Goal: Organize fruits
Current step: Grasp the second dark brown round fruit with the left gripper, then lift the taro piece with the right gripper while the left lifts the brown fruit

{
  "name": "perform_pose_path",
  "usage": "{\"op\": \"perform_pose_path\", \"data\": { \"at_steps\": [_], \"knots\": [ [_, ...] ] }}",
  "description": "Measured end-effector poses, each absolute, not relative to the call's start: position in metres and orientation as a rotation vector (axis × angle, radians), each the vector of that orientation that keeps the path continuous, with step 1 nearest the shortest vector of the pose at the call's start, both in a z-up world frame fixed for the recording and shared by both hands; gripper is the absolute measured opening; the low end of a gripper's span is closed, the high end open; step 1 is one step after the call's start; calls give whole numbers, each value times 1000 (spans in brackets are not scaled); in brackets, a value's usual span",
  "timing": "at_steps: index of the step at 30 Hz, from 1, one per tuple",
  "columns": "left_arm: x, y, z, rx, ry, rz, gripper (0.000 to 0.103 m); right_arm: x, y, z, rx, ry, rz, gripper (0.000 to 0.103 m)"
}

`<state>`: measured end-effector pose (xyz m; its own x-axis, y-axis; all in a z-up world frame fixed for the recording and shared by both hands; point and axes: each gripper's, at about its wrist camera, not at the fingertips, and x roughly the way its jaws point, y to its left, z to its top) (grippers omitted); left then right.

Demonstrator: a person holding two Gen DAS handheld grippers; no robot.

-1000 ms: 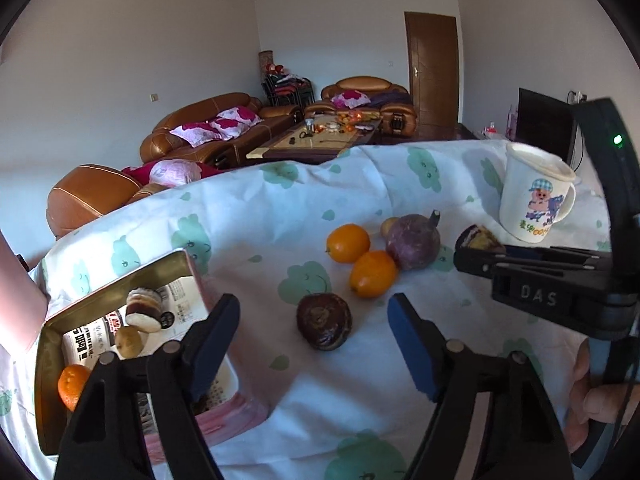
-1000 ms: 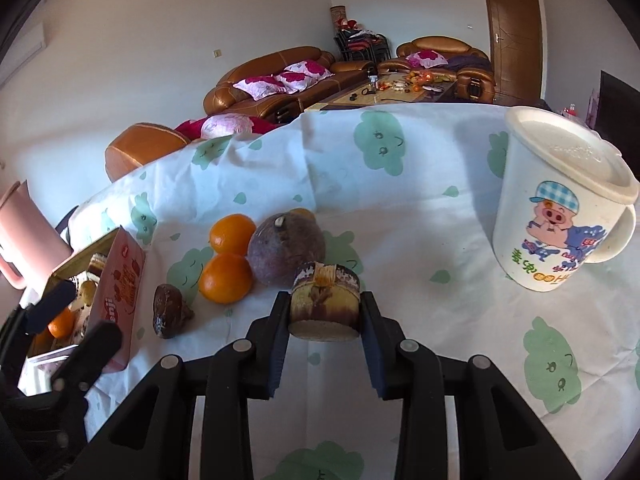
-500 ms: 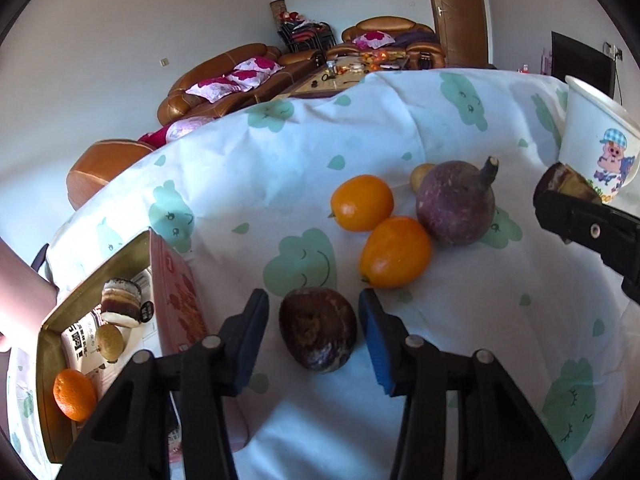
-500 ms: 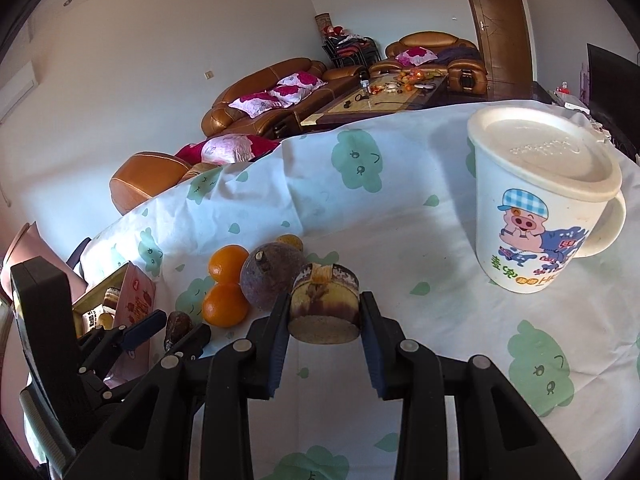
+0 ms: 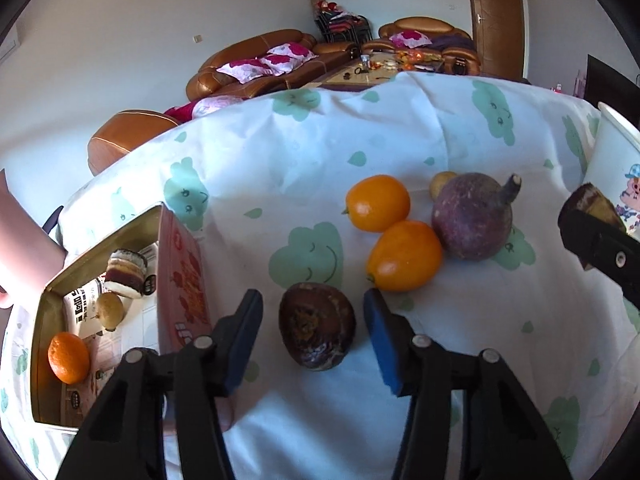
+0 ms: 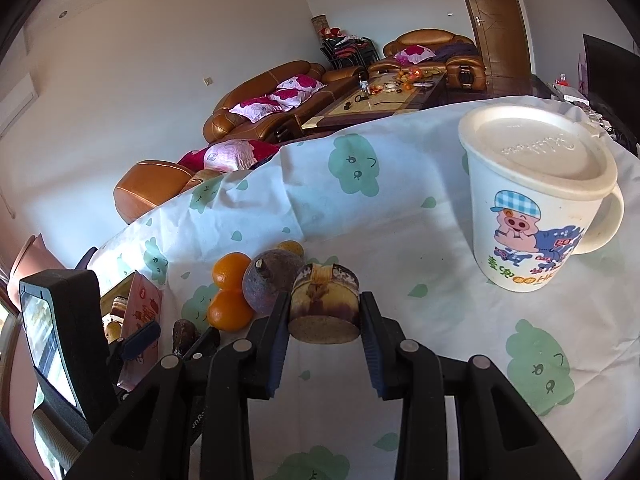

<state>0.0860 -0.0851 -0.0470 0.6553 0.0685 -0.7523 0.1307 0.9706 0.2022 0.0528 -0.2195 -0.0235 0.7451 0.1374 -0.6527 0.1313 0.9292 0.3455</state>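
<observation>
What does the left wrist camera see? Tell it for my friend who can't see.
The open left gripper sits around a dark brown fruit on a cloud-print cloth. Two oranges and a purple fruit lie beyond; a box is left.

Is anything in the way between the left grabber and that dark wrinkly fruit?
No. The left gripper is open, one finger on each side of the dark wrinkly fruit, with only cloth in the gaps. The nearer orange sits just beyond the right finger, close to its tip.
</observation>
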Motion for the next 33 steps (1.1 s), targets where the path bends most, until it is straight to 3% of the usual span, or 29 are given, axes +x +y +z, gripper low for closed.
{"op": "perform_pose_path", "data": {
  "at_steps": [6, 9, 15, 17, 18, 19, 21, 25, 28, 33],
  "knots": [
    [72, -78, -33, 111, 830, -197, 50, 52, -223, -21, 402, 723, 4, 36],
    [59, -75, -26, 112, 777, -260, 35, 50, -225, -20, 403, 715, -4, 36],
    [53, -71, -21, 137, 741, -326, 35, 49, -230, -19, 428, 713, -7, 36],
    [60, -68, -21, 130, 750, -330, 41, 48, -230, -19, 430, 711, -5, 36],
    [65, -67, -23, 129, 768, -326, 53, 48, -230, -19, 431, 710, -3, 36],
    [68, -65, -27, 141, 793, -311, 57, 48, -230, -19, 434, 710, -1, 36],
    [73, -73, -31, 208, 800, -278, 54, 47, -231, -17, 442, 707, 3, 36],
    [77, -81, -36, 258, 813, -242, 38, 45, -234, -14, 456, 696, 13, 36],
    [70, -91, -37, 296, 796, -216, 38, 43, -237, -11, 467, 685, 17, 36],
    [30, -138, -35, 548, 591, -123, 39, 43, -243, -12, 492, 684, 10, 36]
  ]
}}
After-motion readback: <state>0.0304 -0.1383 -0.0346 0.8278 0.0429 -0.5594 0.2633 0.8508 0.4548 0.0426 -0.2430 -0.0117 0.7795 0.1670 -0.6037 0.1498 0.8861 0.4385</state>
